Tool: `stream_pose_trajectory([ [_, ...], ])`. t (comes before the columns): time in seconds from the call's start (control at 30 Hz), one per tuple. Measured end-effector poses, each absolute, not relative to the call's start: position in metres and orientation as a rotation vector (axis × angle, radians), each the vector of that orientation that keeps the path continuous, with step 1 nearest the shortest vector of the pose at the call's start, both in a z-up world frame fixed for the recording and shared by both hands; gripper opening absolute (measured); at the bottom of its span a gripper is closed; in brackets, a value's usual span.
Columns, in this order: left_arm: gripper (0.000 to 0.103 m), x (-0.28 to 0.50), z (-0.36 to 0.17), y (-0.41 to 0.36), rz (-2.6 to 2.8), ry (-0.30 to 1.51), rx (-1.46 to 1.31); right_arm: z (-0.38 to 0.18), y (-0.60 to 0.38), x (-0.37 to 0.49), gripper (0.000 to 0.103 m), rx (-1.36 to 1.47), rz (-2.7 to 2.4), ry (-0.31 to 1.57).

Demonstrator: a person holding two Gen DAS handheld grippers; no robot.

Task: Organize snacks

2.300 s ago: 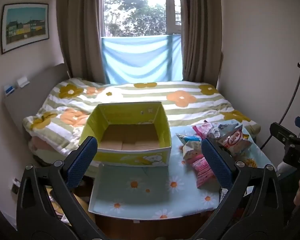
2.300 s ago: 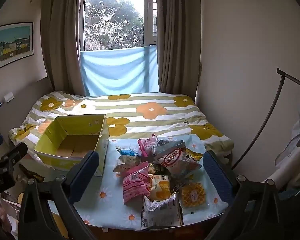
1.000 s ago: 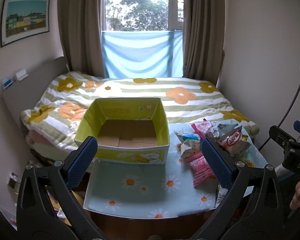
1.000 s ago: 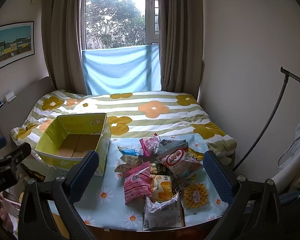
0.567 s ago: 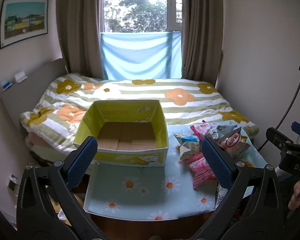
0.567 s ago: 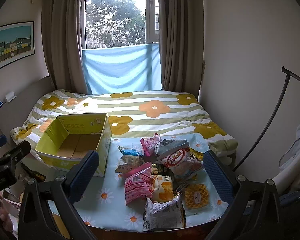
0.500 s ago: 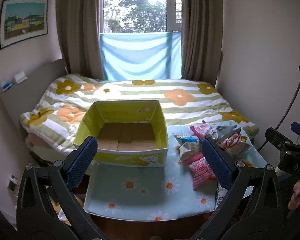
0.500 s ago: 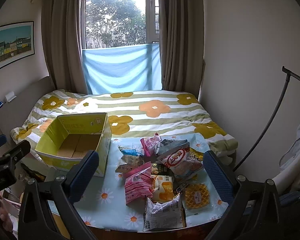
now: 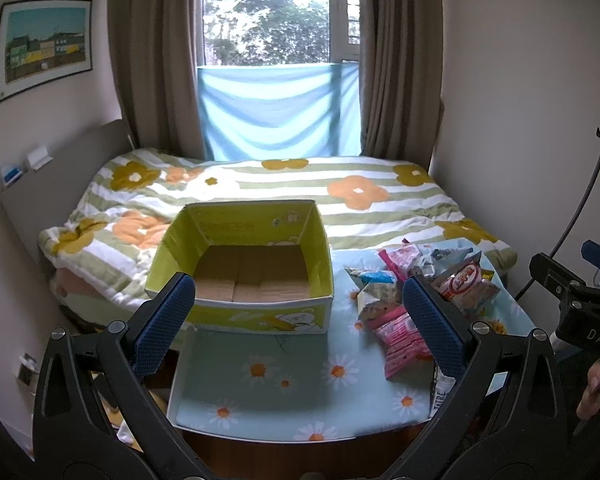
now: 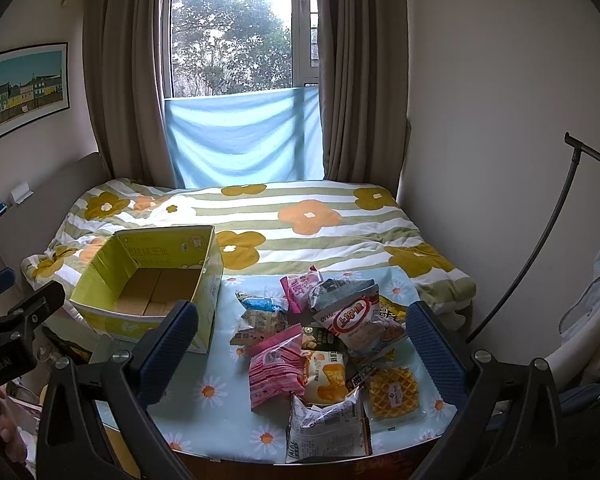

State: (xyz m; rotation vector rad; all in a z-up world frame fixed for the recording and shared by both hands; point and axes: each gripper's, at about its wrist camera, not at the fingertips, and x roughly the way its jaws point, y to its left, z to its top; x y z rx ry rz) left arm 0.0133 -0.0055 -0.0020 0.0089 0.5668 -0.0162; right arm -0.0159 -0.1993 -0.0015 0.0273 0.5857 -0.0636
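Both my left fingers and my right fingers are spread wide and grasp nothing, held above the near edge of the bench, which wears a pale blue cloth printed with daisies. The snacks lie heaped on its right half: a red-and-white bag marked "Oishi" with Chinese characters, a pink striped packet, a wrapped waffle, and a white pouch whose print I cannot read. The yellow-green box, a bear printed on its front, stands open on the left half. Beyond lie a bed with a flowered quilt, brown curtains, a window and a framed picture of houses.
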Motion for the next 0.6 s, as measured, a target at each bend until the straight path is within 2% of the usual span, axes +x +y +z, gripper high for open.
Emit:
stream_pose_trajectory([
  [0.6,0.103,0.0128,-0.0020,-0.0054,-0.011,0.571,0.007,-0.0009,-0.1974,-0.0152,0.103,0.027,-0.061,0.585],
])
